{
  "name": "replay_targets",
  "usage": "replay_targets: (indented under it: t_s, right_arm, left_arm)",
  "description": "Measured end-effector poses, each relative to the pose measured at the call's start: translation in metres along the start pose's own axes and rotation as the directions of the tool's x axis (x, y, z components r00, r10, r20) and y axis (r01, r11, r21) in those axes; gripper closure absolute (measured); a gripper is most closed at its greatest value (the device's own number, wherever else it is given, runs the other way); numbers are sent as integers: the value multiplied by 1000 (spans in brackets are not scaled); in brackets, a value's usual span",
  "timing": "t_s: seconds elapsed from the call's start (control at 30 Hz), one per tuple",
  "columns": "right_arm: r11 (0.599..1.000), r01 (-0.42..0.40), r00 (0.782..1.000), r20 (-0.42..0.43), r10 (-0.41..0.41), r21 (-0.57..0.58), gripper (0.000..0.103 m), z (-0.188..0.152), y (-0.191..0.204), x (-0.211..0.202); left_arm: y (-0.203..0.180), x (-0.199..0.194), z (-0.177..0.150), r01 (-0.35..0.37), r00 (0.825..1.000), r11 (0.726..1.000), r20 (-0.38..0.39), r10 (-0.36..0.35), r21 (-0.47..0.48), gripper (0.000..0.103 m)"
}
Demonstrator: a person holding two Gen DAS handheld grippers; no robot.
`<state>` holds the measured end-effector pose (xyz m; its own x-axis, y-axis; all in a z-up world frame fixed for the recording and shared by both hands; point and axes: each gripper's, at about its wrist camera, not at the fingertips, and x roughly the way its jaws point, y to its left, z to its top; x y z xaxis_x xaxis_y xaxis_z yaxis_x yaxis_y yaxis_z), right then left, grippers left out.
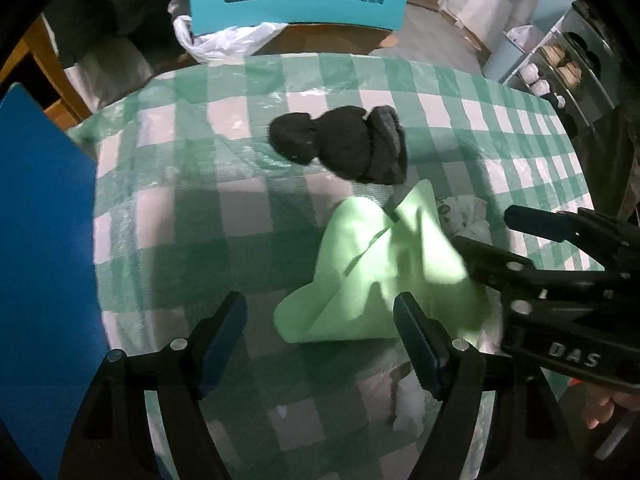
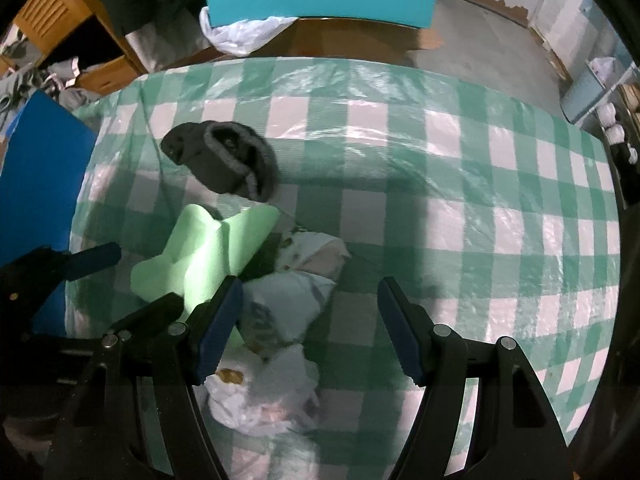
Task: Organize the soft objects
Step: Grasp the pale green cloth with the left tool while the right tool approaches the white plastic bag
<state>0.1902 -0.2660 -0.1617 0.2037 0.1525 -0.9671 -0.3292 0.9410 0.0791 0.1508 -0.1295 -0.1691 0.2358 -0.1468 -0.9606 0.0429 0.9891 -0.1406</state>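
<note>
Both grippers open over the checked table, soft items still loose.

Left wrist view, left to right: blue board (image 1: 44, 240) at the left edge; left gripper (image 1: 320, 344) at bottom centre, jaws spread and empty; black socks (image 1: 344, 146) bundled at centre on the green-checked tablecloth (image 1: 200, 200); light green cloth (image 1: 384, 264) crumpled just below them, touching the right finger's pad; right gripper (image 1: 486, 228) at right, jaws apart, lower finger over the cloth edge. Right wrist view: patterned white cloth (image 2: 296, 280) lies bunched at lower centre beside the green cloth, partly between the open jaws, not gripped.
</note>
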Motion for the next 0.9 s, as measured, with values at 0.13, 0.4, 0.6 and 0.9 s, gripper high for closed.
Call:
replay_targets:
  t_s: [0.13,0.4,0.6,0.9]
  right_arm:
    - [999,-14,1000,-16,13,-29,33,7,14,7]
    - [999,-14,999,-49,12,-48,33,7,25,16]
    - [1000,-24,1000,-1,24,-16,33,5,16,-7]
    - [999,-23,1000,9,23,29,33,-17,6,-18]
  left_arm:
    - [5,-7,-6,-2,1000,1000,-5,2,-2,25]
    - [7,-9,-12,-5,1000,1000,-19,5,-1,25]
    - [4,-17,-13,-8,1000,1000,-13,8,10,25]
    - [7,-26,-21,-22,1000,1000,-14,22,-4,25]
